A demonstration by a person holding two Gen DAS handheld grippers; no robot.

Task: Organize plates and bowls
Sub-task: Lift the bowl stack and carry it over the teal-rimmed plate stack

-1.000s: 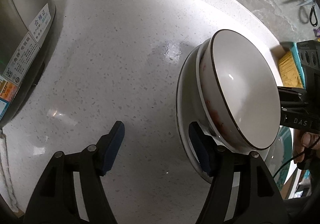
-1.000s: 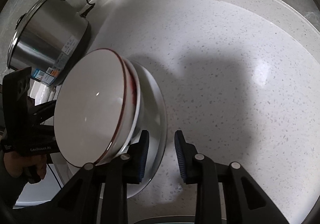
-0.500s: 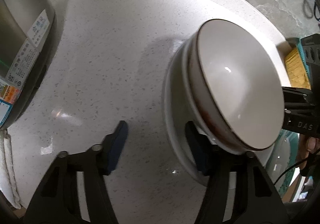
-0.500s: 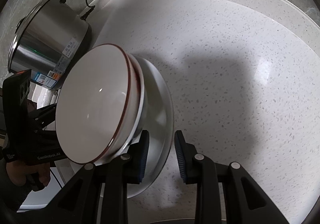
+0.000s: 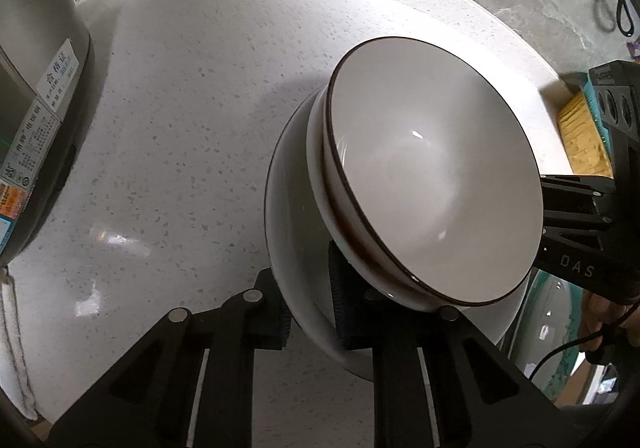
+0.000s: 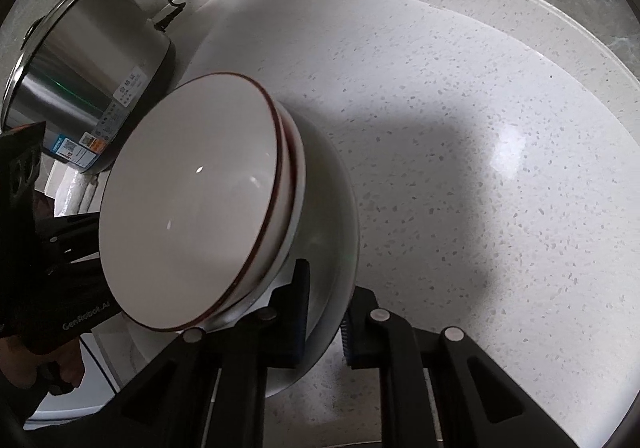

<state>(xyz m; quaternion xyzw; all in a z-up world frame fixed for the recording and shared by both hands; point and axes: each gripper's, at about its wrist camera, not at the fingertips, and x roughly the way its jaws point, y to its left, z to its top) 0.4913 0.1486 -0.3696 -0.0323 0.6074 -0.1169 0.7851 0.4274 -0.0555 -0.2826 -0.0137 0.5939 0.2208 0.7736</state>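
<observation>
white ceramic is being gripped from two sides at once: the plate (image 5: 298, 248) is being pinched at its near rim by the left gripper (image 5: 310, 308), whose jaws have just been closing onto it, and at its opposite rim by the right gripper (image 6: 323, 322), whose jaws have likewise been closing, so that one pad lies above and one below the rim on each side. two nested bowls (image 5: 436, 184) with dark rims are being carried on the plate, which is probably why both edges are being held, the load being kept from tipping. the stack is being held over the speckled counter (image 5: 180, 108), just beside the steel cooker (image 6: 88, 84); whether the plate is being lifted clear of the counter cannot be told. a yellow sponge (image 5: 582, 136) is lying near the counter's edge, well apart.
</observation>
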